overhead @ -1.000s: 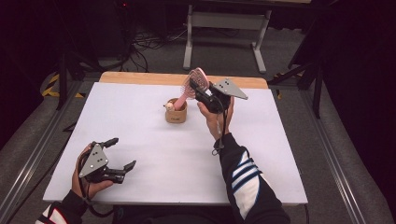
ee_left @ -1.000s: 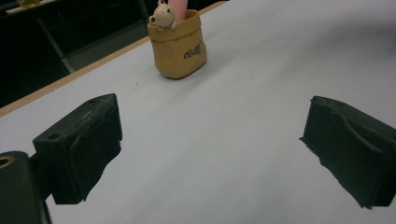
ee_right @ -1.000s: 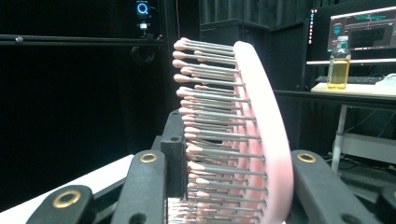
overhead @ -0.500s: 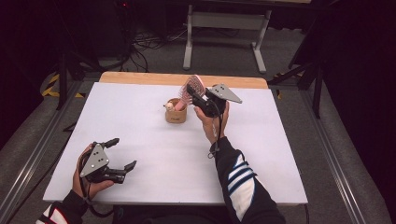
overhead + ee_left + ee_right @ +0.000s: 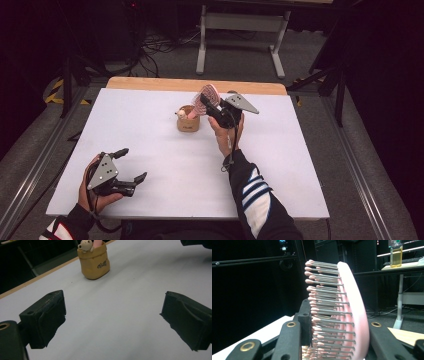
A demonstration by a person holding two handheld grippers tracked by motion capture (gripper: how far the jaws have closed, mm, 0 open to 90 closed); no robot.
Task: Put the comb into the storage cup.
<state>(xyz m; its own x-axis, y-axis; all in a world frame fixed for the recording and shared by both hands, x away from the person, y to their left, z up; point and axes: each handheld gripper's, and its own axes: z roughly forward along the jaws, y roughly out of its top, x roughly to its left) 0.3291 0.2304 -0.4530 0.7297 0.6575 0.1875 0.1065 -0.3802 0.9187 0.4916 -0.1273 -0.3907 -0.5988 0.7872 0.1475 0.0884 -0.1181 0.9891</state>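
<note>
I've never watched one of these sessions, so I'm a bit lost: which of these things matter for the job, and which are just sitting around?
Part of the job:
- pink plastic hairbrush with metal bristles, clamped in the right tongs
- small tan pouch-shaped holder with a tiny bear

Just about:
- left tongs, open and idle over the white table
- yellow bottle on a far desk

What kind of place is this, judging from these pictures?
Probably a lab or studio set up for recording. A white table stands in a dark room, loose cables lie on the grey floor behind it, and the person's right gripper holds a pink hairbrush.
</note>
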